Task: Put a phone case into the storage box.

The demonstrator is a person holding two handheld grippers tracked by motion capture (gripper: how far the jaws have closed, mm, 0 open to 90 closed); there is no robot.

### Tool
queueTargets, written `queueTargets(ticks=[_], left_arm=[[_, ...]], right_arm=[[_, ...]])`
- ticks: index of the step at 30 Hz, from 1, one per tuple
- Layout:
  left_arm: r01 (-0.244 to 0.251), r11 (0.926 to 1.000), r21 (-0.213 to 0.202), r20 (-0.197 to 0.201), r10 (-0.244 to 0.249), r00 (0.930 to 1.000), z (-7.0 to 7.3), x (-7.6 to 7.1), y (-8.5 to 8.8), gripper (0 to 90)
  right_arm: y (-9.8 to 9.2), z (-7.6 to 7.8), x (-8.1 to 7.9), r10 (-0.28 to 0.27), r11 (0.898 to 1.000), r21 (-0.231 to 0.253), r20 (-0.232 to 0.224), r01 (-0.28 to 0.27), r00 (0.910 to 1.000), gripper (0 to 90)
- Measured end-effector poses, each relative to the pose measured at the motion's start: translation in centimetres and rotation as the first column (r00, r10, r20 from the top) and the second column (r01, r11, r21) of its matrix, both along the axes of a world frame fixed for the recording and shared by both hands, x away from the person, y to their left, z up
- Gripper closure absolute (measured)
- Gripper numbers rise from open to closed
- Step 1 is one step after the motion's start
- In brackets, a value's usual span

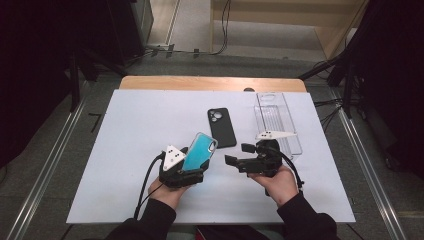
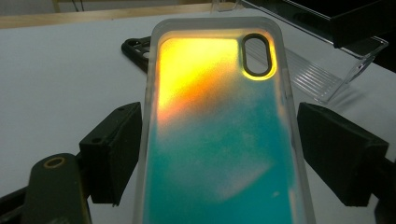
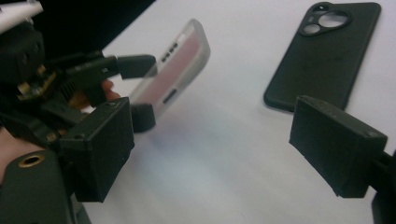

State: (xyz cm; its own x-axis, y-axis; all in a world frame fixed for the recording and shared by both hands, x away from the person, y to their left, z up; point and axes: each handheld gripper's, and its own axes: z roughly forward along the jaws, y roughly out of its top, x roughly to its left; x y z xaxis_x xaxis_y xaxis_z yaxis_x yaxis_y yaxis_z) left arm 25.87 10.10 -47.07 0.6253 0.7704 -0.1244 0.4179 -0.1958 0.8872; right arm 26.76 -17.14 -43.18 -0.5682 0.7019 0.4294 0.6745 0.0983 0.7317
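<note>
Looking down from the high view first: the left tongs (image 1: 192,167) are holding a teal phone case (image 1: 199,152) by its lower end, tilted up off the white surface (image 1: 125,150) with the camera cutout at the far end. The right tongs (image 1: 239,156) sit just beside it to the right, pointing left toward the case, jaws spread wide with nothing between them. A black phone case (image 1: 221,127) lies flat on the surface just beyond the teal one, and a clear plastic tray (image 1: 277,122) rests near the right edge, behind the right hand (image 1: 277,182).

Left gripper view: the teal case (image 2: 219,135) runs up the middle between the two black jaws. Its frosted rim sits against the left pad, while on the right side I can't quite tell whether the pad touches. The top of the case glows orange-yellow around the oval camera hole. The black case (image 2: 135,49) peeks out behind it on the left, and the clear tray (image 2: 317,74) is at the upper right.

Right gripper view: the jaws stand well apart over bare surface (image 3: 224,154), gripping nothing. Farther off on the left, the left tongs (image 3: 140,88) pinch the teal case (image 3: 175,70), seen edge-on with its port cutouts showing. The black case (image 3: 322,51) lies flat at the upper right, camera holes at the far end.
</note>
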Motion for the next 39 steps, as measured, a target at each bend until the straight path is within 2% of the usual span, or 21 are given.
queueTargets(ticks=[6, 10, 12, 14, 18, 22, 26, 30, 32, 33, 34, 36, 37, 38, 39], left_arm=[[-0.002, 1.0000, -0.007, 0.021, 0.002, 0.9998, -0.4, -0.4, -0.3, 16.8], [0.013, 0.9998, -0.016, 0.040, -0.012, 0.9991, -0.7, -0.6, -0.7, 16.8], [0.016, 0.9996, -0.021, 0.048, -0.015, 0.9987, -0.7, -0.8, -0.9, 16.7], [0.016, 0.9994, -0.031, 0.052, -0.015, 0.9986, -0.7, -0.9, -0.9, 16.8], [0.002, 0.9982, -0.059, 0.085, 0.003, 0.9963, -0.6, -1.3, -1.1, 16.8], [-0.005, 0.9969, -0.078, 0.072, 0.011, 0.9973, -0.5, -1.4, -1.2, 16.8], [-0.015, 0.9961, -0.087, 0.080, 0.022, 0.9966, -0.3, -1.7, -1.2, 16.8], [-0.026, 0.9955, -0.091, 0.089, 0.034, 0.9955, -0.2, -1.8, -1.3, 16.7], [-0.032, 0.9947, -0.097, 0.077, 0.039, 0.9963, -0.2, -1.9, -1.2, 16.7], [-0.032, 0.9943, -0.102, 0.072, 0.039, 0.9966, -0.1, -1.9, -1.3, 16.7], [-0.032, 0.9943, -0.102, 0.072, 0.039, 0.9966, -0.1, -1.9, -1.3, 16.8], [-0.030, 0.9944, -0.102, 0.068, 0.037, 0.9970, -0.1, -2.0, -1.3, 16.7], [-0.034, 0.9933, -0.110, 0.056, 0.041, 0.9976, -0.1, -2.0, -1.4, 16.7], [-0.034, 0.9933, -0.110, 0.056, 0.041, 0.9976, -0.1, -2.0, -1.4, 16.7], [-0.035, 0.9934, -0.109, 0.055, 0.041, 0.9976, 0.0, -2.0, -1.4, 16.7]], right_arm=[[0.9, 0.3, 0.7, -0.005, 0.999, 0.050, -0.013, 0.005, 0.9999, 13.3], [1.4, 0.3, 1.0, 0.001, 0.998, 0.055, -0.009, 0.000, 1.0000, 13.3], [1.8, 0.2, 1.4, 0.006, 0.998, 0.059, -0.021, -0.005, 0.9998, 13.3], [1.9, 0.2, 1.5, 0.008, 0.998, 0.061, -0.024, -0.006, 0.9997, 13.3], [2.4, 0.1, 2.0, 0.010, 0.997, 0.079, -0.036, -0.007, 0.9993, 13.4], [2.8, 0.1, 2.5, 0.016, 0.995, 0.098, -0.051, -0.011, 0.9986, 18.2], [3.1, 0.0, 2.8, 0.013, 0.994, 0.111, -0.055, -0.007, 0.9984, 20.3], [3.5, -0.1, 3.2, 0.018, 0.991, 0.131, -0.093, -0.005, 0.9956, 28.2], [3.6, -0.1, 3.3, 0.015, 0.990, 0.138, -0.105, -0.001, 0.9944, 30.4], [3.6, -0.2, 3.6, 0.017, 0.987, 0.158, -0.133, 0.004, 0.9910, 36.2], [3.7, -0.2, 3.7, 0.017, 0.987, 0.162, -0.146, 0.007, 0.9891, 38.0], [3.7, -0.2, 3.8, 0.012, 0.986, 0.164, -0.152, 0.013, 0.9884, 41.5], [3.8, -0.2, 3.9, 0.008, 0.986, 0.163, -0.170, 0.021, 0.9853, 50.4], [3.8, -0.2, 3.9, 0.008, 0.986, 0.163, -0.170, 0.021, 0.9853, 50.4], [3.8, -0.2, 4.0, 0.006, 0.985, 0.168, -0.199, 0.028, 0.9800, 61.1]])
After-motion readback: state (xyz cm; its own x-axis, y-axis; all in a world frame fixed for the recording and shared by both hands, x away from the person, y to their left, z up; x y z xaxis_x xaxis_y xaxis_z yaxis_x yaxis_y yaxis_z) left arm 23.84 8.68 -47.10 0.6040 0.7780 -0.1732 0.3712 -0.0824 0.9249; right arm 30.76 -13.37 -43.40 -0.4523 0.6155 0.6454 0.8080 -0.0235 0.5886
